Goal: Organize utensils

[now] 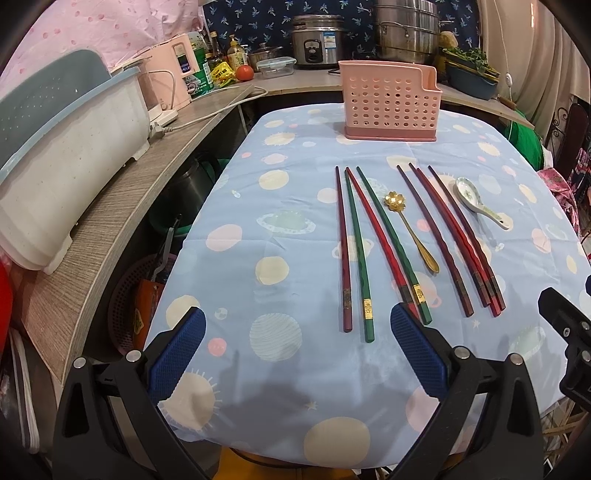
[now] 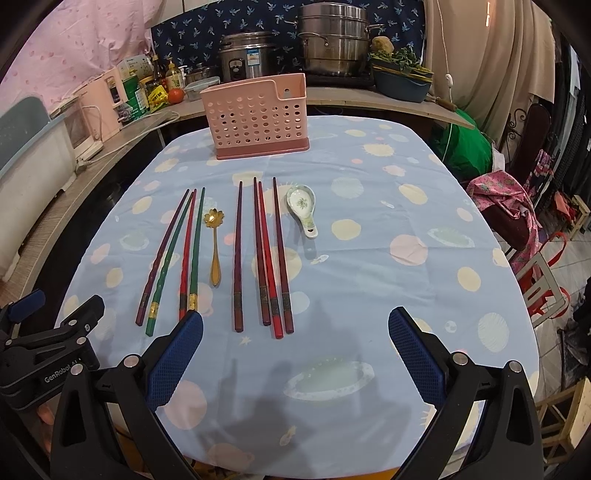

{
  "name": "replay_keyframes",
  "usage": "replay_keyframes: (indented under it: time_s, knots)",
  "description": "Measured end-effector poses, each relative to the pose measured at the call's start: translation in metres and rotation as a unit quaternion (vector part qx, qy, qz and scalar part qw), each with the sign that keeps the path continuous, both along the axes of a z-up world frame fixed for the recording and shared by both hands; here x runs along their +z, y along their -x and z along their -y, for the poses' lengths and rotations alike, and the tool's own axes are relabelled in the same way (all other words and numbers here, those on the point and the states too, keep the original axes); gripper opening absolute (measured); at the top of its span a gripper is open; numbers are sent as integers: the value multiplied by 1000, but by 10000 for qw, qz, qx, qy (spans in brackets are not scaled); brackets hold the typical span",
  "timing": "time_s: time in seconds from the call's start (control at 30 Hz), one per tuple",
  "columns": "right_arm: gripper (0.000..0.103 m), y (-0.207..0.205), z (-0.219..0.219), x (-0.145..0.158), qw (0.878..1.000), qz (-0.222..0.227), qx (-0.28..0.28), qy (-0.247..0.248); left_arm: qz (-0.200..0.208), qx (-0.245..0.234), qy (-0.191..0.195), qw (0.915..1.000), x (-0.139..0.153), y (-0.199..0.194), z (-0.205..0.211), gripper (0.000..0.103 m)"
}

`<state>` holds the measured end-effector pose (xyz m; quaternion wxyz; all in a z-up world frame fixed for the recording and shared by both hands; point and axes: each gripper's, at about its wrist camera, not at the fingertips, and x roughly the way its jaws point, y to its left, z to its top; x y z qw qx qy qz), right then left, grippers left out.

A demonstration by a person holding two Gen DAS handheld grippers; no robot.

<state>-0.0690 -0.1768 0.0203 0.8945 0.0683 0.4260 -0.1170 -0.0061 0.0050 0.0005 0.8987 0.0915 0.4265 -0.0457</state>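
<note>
pink holder [image 2: 258, 118]: upright, perforated | chopsticks [image 2: 258, 254]: eight, red/green/maroon, flat, nearer than holder | gold spoon [image 2: 214, 251]: between chopsticks | ceramic spoon [image 2: 303, 206]: rightmost

Ahead of the jaws, a worktop under a pale blue planet-print cloth [image 1: 280, 236] meets a grey wood-grain counter [image 1: 122, 206]. Beyond hangs a navy patterned curtain [image 2: 207, 26], with beige drapes [image 2: 491, 55] off right.

The clothed table [image 2: 369, 280] carries chopsticks [image 2: 240, 254], two spoons [image 2: 303, 206], perhaps ceramic, and a pink holder [image 2: 258, 118].
</note>
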Motion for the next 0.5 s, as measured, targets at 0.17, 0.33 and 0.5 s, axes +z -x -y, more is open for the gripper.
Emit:
replay_keyframes:
  time_s: [0.17,0.33,0.5]
  knots:
    - [96,1,-1,-1,10000,11,-8,-22,4,-17,-23,10000,1,0,2,96]
    - [96,1,1,-1,10000,0,-1,-24,-13,-10,-23,10000,0,1,2,96]
    - [96,1,1,-1,10000,2,-7,-32,-21,-15,-21,10000,0,0,3,96]
